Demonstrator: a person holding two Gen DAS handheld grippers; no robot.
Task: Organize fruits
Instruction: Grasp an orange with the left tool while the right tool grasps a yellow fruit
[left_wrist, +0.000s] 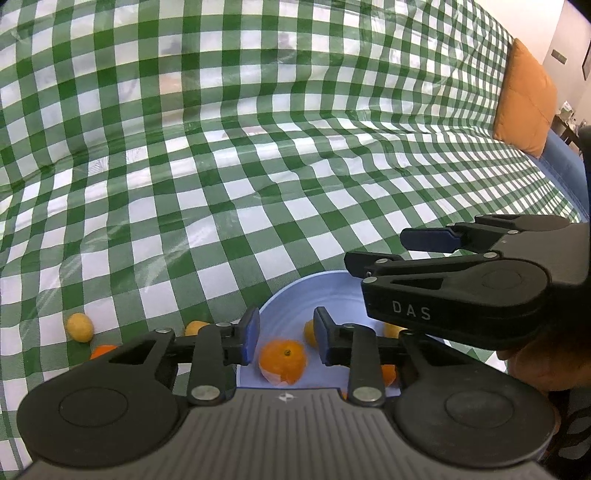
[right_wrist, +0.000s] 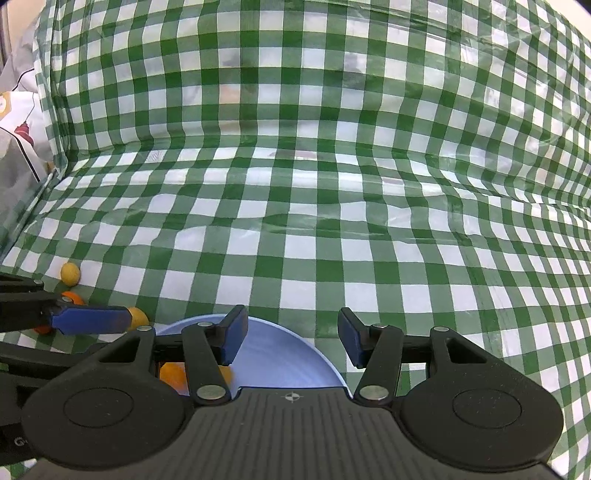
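One orange (left_wrist: 283, 361) lies between the left fingers (left_wrist: 252, 335), untouched.

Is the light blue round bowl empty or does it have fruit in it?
Not empty. The light blue round bowl holds a stemmed orange mandarin, with more orange fruit partly hidden behind the open left gripper.

Green-white checked cloth (left_wrist: 258, 147) over sofa; orange cushion (left_wrist: 524, 99) at right end.

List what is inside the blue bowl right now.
In the blue bowl: one orange with a peeled patch, and smaller yellow-orange fruits partly hidden behind the left tool and right tool. Their count cannot be told.
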